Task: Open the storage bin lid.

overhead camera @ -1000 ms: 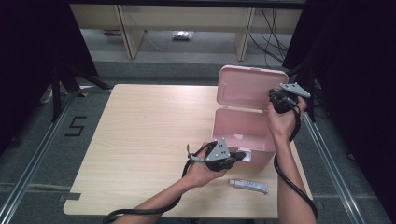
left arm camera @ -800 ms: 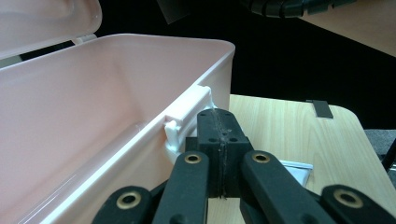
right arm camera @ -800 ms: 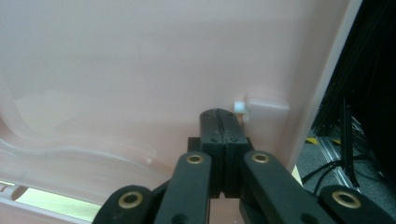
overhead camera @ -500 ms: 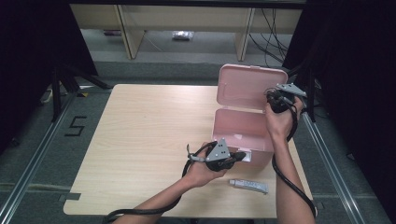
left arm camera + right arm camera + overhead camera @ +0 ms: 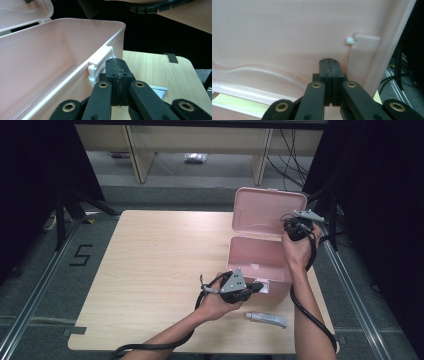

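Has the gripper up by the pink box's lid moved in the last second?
Yes, slightly. In the high view the right gripper has slid leftward, from just off the open lid's right edge to overlapping it. The pink box has stayed put.

The pink box (image 5: 50,57) ran off the left gripper view at nine o'clock. The tube (image 5: 266,319) on the bench was too small to read, and the lid (image 5: 287,32) overran the right gripper view's edges.
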The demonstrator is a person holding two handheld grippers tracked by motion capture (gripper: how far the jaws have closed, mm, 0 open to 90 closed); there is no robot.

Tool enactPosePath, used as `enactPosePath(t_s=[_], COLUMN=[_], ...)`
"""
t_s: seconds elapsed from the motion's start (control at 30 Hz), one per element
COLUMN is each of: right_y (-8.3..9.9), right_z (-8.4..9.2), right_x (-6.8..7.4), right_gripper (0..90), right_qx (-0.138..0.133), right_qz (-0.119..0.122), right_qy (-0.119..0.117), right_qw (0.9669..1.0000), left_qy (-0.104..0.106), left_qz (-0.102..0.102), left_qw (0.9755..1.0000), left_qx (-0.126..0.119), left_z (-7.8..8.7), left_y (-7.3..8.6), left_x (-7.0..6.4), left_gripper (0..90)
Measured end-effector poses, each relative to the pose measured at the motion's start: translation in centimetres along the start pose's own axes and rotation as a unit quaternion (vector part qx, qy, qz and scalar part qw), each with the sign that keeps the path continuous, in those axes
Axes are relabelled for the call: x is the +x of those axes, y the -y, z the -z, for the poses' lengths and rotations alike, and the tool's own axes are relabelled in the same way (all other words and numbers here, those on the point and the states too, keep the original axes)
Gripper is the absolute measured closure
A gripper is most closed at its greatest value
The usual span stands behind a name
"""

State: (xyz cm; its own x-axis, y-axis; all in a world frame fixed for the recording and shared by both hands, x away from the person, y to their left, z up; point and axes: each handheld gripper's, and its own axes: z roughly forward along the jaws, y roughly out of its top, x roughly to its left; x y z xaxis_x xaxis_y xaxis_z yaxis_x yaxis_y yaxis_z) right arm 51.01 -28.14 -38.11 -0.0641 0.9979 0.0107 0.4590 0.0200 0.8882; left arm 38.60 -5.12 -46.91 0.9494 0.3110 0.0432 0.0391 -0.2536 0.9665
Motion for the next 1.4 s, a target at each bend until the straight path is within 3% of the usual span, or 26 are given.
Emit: enactPosePath(t_s=[0.17,0.27,0.3,0.33,0.43,0.47,0.57,0.63,0.67,0.7,0.77,0.83,0.87,0.9,1.0,1.07,1.17,1.4], right_y=[0.1,0.2,0.2,0.3,0.2,0.3,0.2,0.2,0.2,0.2,0.2,0.2,0.2,0.2,0.2,0.1,0.1,0.1], right_z=[-0.4,-0.5,-0.6,-0.6,-0.7,-0.7,-0.9,-0.9,-1.0,-1.0,-1.0,-1.2,-1.3,-1.2,-1.2,-1.2,-1.3,-0.9], right_x=[-0.1,0.1,-0.2,0.1,-0.1,0.0,-0.2,0.1,0.0,0.0,0.1,-0.2,-0.1,0.2,0.1,0.1,-0.3,-0.3], right_gripper=[90.0,90.0,90.0,90.0,90.0,90.0,90.0,90.0,90.0,90.0,90.0,90.0,90.0,90.0,90.0,90.0,90.0,90.0], right_qx=[0.006,0.014,0.014,0.019,0.016,0.018,0.021,0.034,0.03,0.036,0.041,0.041,0.043,0.052,0.056,0.058,0.053,0.053], right_qz=[0.013,-0.003,0.012,-0.003,0.012,0.0,0.009,-0.006,-0.002,-0.002,-0.013,0.007,0.004,-0.02,-0.016,-0.016,0.003,-0.009], right_qy=[-0.001,-0.001,-0.004,0.003,-0.001,-0.001,-0.007,0.004,-0.005,0.001,-0.004,-0.003,0.001,0.0,-0.001,0.0,-0.007,-0.01], right_qw=[0.9999,0.9999,0.9998,0.9998,0.9998,0.9998,0.9997,0.9994,0.9995,0.9993,0.9991,0.9991,0.9991,0.9985,0.9983,0.9982,0.9986,0.9985], left_qy=[0.0,0.0,0.0,0.0,0.0,0.0,0.0,0.0,0.0,-0.001,0.0,0.0,0.0,0.0,0.0,0.0,0.0,0.0], left_qz=[0.0,0.0,0.0,0.0,0.0,0.0,-0.001,0.0,0.0,0.0,0.0,0.0,0.0,0.0,0.0,0.0,0.0,0.0], left_qw=[1.0,1.0,1.0,1.0,1.0,1.0,1.0,1.0,1.0,1.0,1.0,1.0,1.0,1.0,1.0,1.0,1.0,1.0], left_qx=[0.0,-0.001,0.0,0.0,0.0,-0.001,-0.001,-0.001,0.0,-0.001,-0.001,-0.001,-0.001,-0.001,0.0,0.0,0.001,0.001], left_z=[0.0,0.0,0.0,0.0,0.0,0.0,0.0,0.0,0.0,0.0,0.0,0.0,0.0,0.0,0.0,0.0,0.0,0.0], left_y=[0.0,0.0,0.0,0.0,0.0,0.0,0.0,0.0,0.0,0.0,0.0,0.0,0.0,0.0,0.0,0.0,0.0,0.0], left_x=[0.0,0.0,0.0,0.0,0.0,0.0,0.0,0.0,0.0,0.0,0.0,0.0,0.0,0.0,0.0,0.0,0.0,0.0], left_gripper=[89.4,89.4,89.4,89.4,89.4,89.4,89.4,89.4,89.4,89.4,89.4,89.4,89.4,89.4,89.4,89.4,89.4,89.4])
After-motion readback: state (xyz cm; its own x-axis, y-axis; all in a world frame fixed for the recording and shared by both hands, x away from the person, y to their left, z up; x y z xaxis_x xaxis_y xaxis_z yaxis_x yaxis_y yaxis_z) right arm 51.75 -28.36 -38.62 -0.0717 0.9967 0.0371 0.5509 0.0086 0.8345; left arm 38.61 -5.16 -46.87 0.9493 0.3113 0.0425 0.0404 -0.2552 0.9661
